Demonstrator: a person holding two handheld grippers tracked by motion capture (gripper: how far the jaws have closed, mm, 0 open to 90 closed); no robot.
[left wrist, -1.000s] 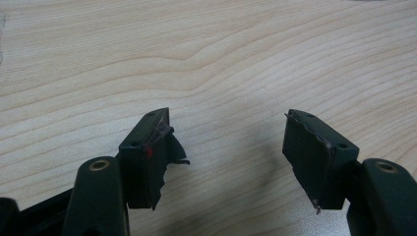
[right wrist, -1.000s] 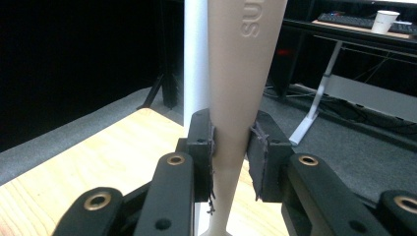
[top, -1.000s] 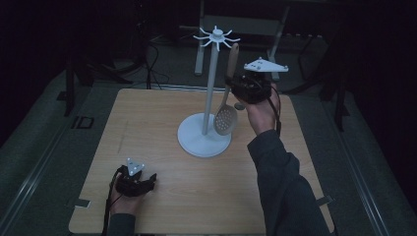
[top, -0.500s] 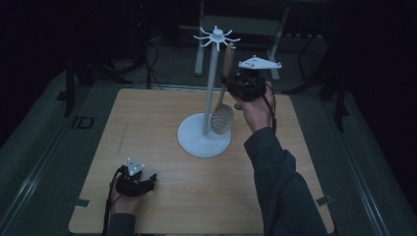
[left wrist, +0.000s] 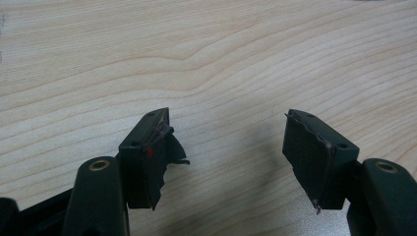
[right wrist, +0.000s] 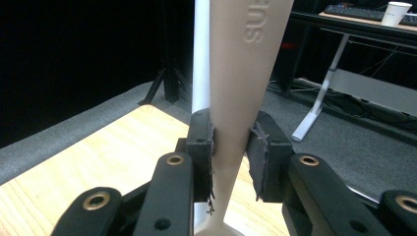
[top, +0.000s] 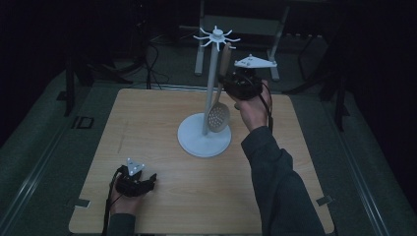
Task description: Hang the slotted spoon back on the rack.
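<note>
The slotted spoon is beige, with a round bowl pierced by many small holes and a long flat handle that widens toward its upper end. It hangs nearly upright, bowl down and handle up, clear of the table, just beside the pole of the white stand. The bowl hovers over the stand's round base, facing the camera in the high view. The handle top reaches up near the ring of hooks at the stand's head. In the right gripper view raised letters show on the handle, pinched at its narrow part
</note>
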